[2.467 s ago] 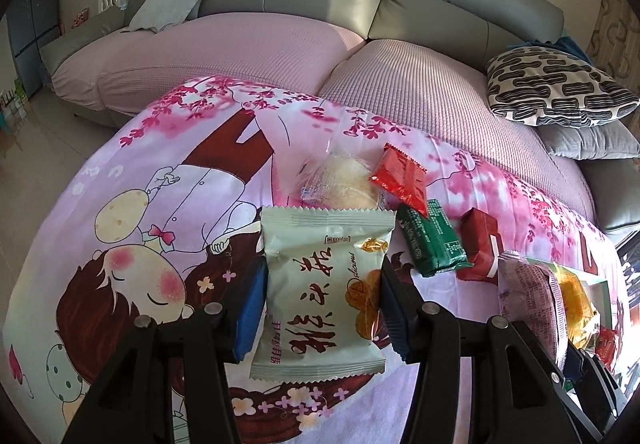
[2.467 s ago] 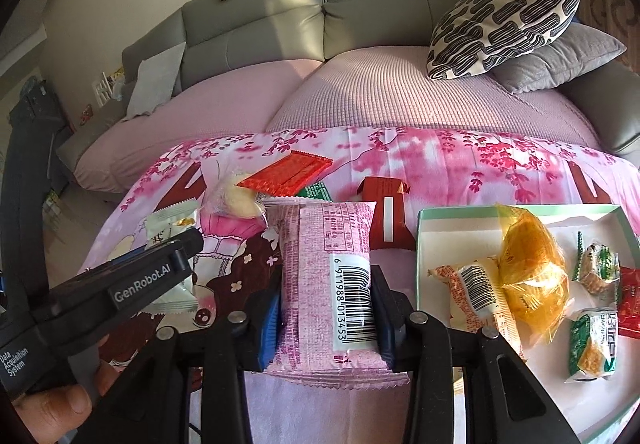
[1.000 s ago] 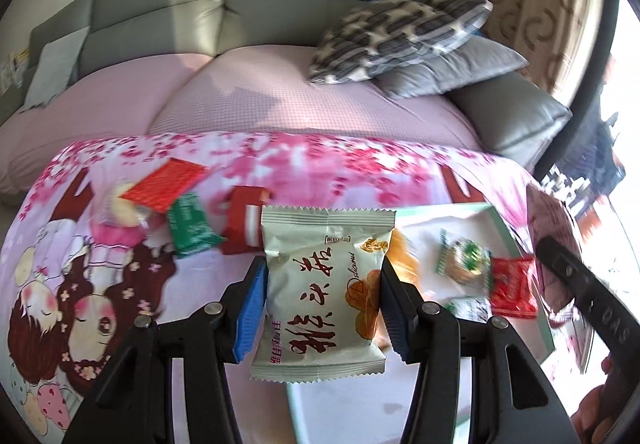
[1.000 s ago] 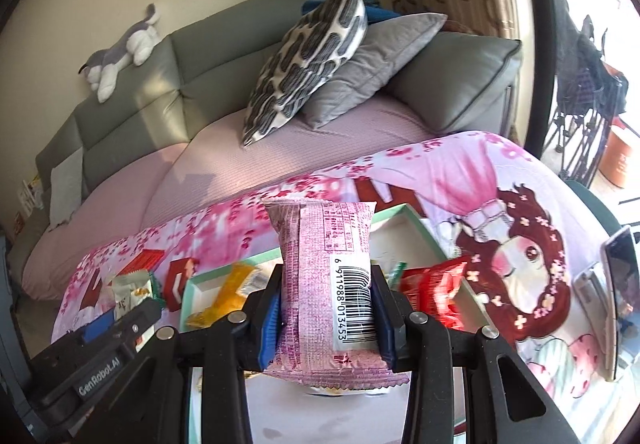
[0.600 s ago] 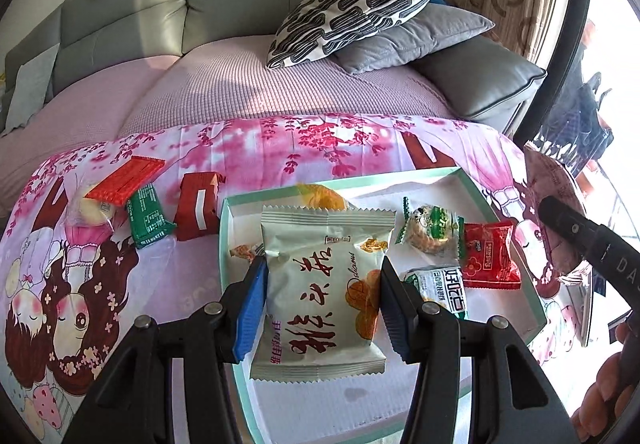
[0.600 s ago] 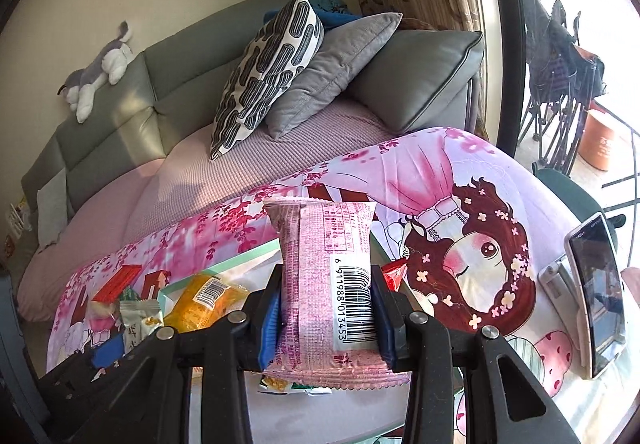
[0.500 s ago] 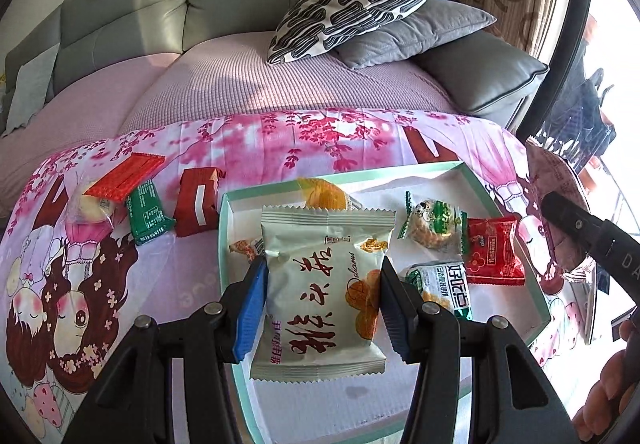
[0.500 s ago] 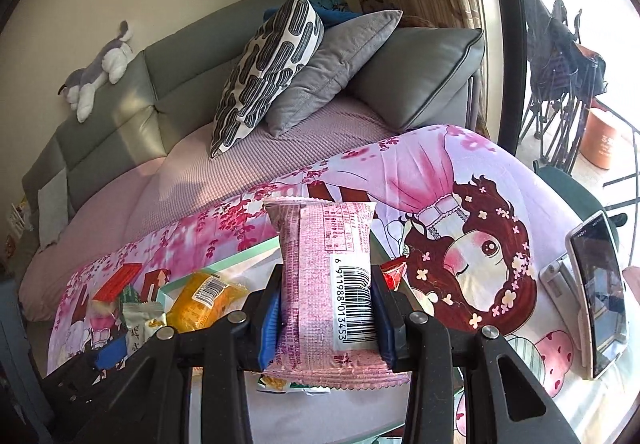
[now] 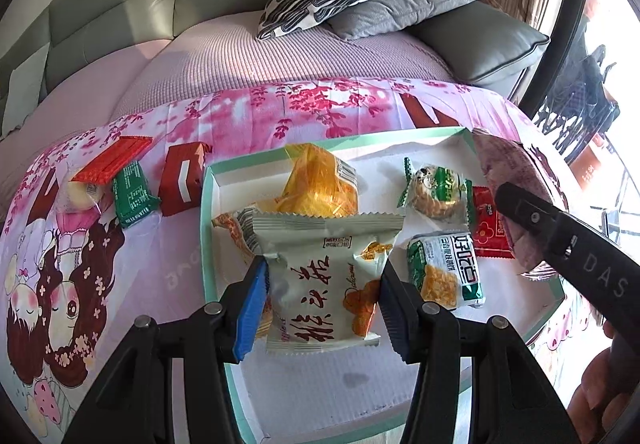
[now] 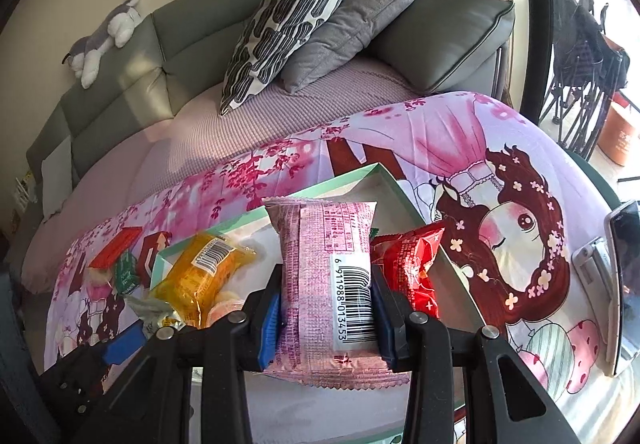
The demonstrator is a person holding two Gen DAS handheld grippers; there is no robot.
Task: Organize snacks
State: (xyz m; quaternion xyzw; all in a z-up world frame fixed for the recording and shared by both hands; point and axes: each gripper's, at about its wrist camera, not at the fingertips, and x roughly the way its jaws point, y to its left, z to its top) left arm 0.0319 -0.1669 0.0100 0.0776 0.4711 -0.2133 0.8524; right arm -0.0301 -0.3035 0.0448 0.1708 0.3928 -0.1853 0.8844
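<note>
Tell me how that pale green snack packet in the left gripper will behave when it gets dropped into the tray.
The pale green packet, pinched in the left gripper, looks puffy and light, so it should land softly. Its glossy wrapper may slide on the tray. Flat-sided, it likely won't roll.

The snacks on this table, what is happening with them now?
A person is sorting snacks into a shallow white tray on the pink cartoon tablecloth. The left tongs grip a pale green packet above the tray; the right tongs grip a pink packet above its right side. Several snacks already lie inside. Four more wait on the cloth to its left.
</note>
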